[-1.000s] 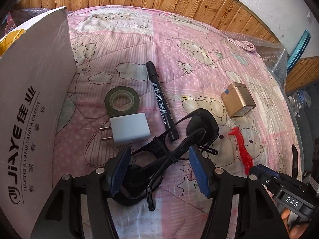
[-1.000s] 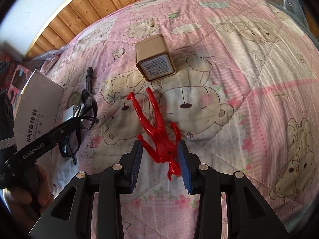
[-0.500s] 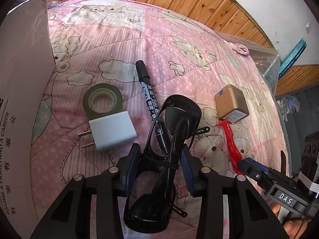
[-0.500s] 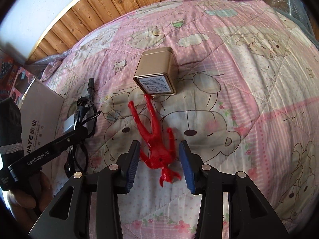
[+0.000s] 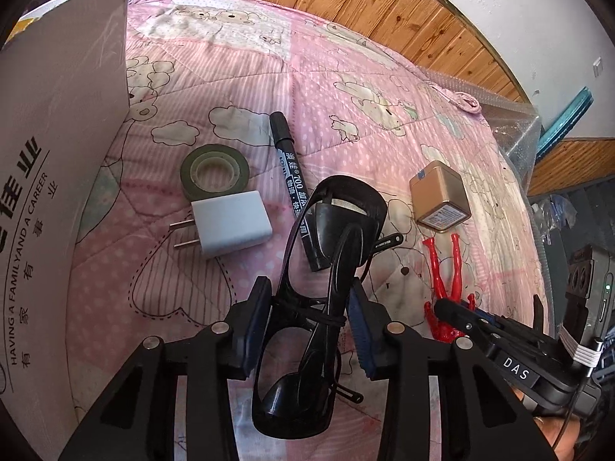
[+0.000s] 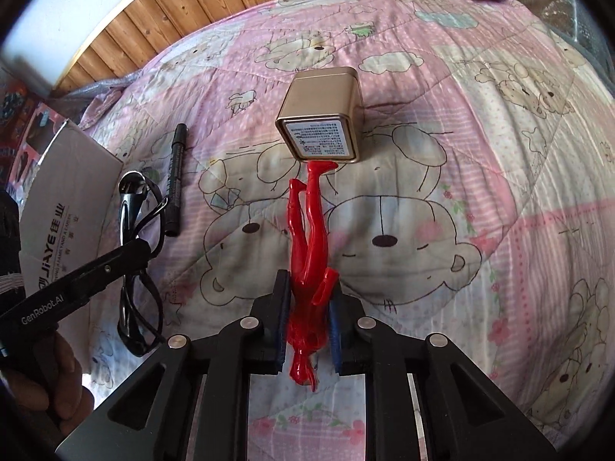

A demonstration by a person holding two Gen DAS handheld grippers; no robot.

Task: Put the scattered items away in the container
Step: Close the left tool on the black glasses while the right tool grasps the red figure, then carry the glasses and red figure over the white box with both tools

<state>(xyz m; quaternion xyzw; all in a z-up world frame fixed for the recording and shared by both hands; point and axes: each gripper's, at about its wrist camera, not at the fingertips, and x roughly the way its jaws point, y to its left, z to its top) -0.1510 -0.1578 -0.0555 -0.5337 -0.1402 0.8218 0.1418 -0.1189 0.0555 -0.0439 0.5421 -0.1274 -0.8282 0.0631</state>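
Box (image 5: 57,192): far left, a grey cardboard wall standing on the quilt; judged to be the container.
Tape (image 5: 215,171): flat just right of the box; light and stiff, best taken across the ring.
Charger (image 5: 230,228): touching the tape's near edge, prongs toward the box; smooth, may slip.
Marker (image 5: 294,188): right of the charger, its near end under the glasses.
Left gripper (image 5: 307,322): closed on the glasses (image 5: 326,269) at the folded frame; thin plastic, probably fragile, so a gentle squeeze.
Tin (image 6: 321,115): right of centre, on its side; rigid, slick metal.
Right gripper (image 6: 307,320): pinching the figure (image 6: 309,238) at the torso, feet near the tin; light, stiff plastic.
Surface: soft pink quilt (image 6: 480,153); things sink slightly.
Room: wood panelling (image 5: 346,7), white wall above.
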